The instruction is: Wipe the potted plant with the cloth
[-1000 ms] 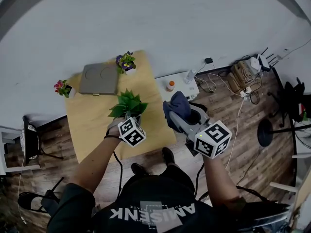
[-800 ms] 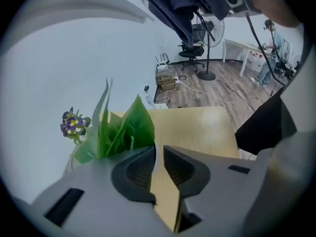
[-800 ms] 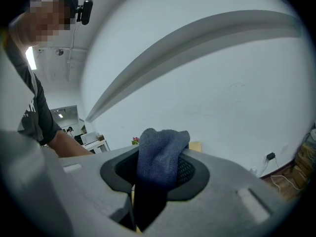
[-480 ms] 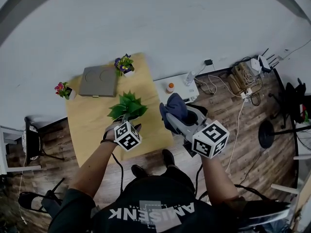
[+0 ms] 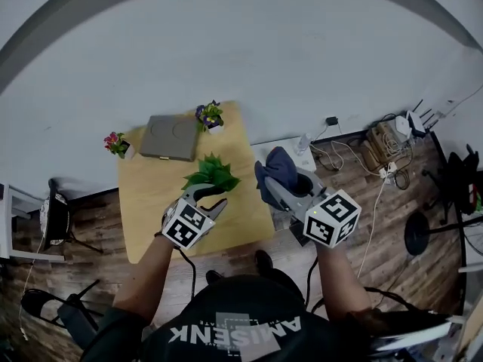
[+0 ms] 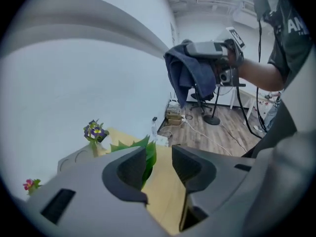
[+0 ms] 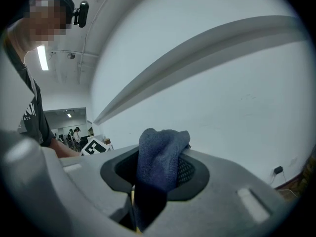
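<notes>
On table (image 5: 147, 202) potted plant (image 5: 213, 173) is set; leaves soft, pot probably light, best steadied at pot. Just beside it, left gripper (image 5: 209, 199), jaws just opened, nothing between. Limp cloth (image 5: 275, 167) is pinched by right gripper (image 5: 276, 187), right of plant.

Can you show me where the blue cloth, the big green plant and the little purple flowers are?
blue cloth (image 5: 275, 169), head view, on its bunched upper part.
big green plant (image 5: 214, 173), head view, on the middle leaves.
little purple flowers (image 5: 209, 115), head view, on the blooms.
</notes>
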`<state>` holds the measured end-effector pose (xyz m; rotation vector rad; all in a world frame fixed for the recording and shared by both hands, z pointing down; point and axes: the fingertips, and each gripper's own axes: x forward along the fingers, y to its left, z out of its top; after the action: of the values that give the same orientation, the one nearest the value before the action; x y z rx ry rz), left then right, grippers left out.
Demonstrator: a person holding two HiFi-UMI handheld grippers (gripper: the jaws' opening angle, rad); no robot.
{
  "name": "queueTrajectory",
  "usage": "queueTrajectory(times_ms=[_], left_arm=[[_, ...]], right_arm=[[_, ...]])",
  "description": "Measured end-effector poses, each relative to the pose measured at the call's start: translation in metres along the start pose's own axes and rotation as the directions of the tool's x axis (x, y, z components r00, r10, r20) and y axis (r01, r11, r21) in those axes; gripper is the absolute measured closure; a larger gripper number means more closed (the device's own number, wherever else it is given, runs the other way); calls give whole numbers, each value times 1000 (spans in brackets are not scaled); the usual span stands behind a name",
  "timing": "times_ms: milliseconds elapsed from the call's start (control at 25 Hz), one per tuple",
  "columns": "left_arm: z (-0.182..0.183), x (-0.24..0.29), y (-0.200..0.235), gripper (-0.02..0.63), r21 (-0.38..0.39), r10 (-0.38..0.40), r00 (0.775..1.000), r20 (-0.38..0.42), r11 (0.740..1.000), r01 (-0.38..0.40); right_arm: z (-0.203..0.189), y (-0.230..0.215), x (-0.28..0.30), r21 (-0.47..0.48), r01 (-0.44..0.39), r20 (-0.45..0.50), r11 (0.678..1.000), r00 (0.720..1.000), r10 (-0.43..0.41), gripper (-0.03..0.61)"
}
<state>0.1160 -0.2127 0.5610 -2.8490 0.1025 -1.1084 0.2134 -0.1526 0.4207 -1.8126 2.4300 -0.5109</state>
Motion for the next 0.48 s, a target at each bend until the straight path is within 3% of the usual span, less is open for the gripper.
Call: queueTrajectory(times_ms=[200, 320, 480], left_arm=[[37, -58, 6, 446, -152, 74, 978, 195, 987, -44], [57, -100, 15, 456, -236, 154, 935, 318, 968, -80], [73, -160, 22, 488, -293, 284, 866, 412, 941, -169]], right_arm=[[20, 20, -1, -27, -47, 22, 999, 999, 48, 449], [34, 33, -1, -53, -86, 34, 995, 996, 88, 449], [56, 52, 3, -84, -136, 58, 987, 988, 141, 449]])
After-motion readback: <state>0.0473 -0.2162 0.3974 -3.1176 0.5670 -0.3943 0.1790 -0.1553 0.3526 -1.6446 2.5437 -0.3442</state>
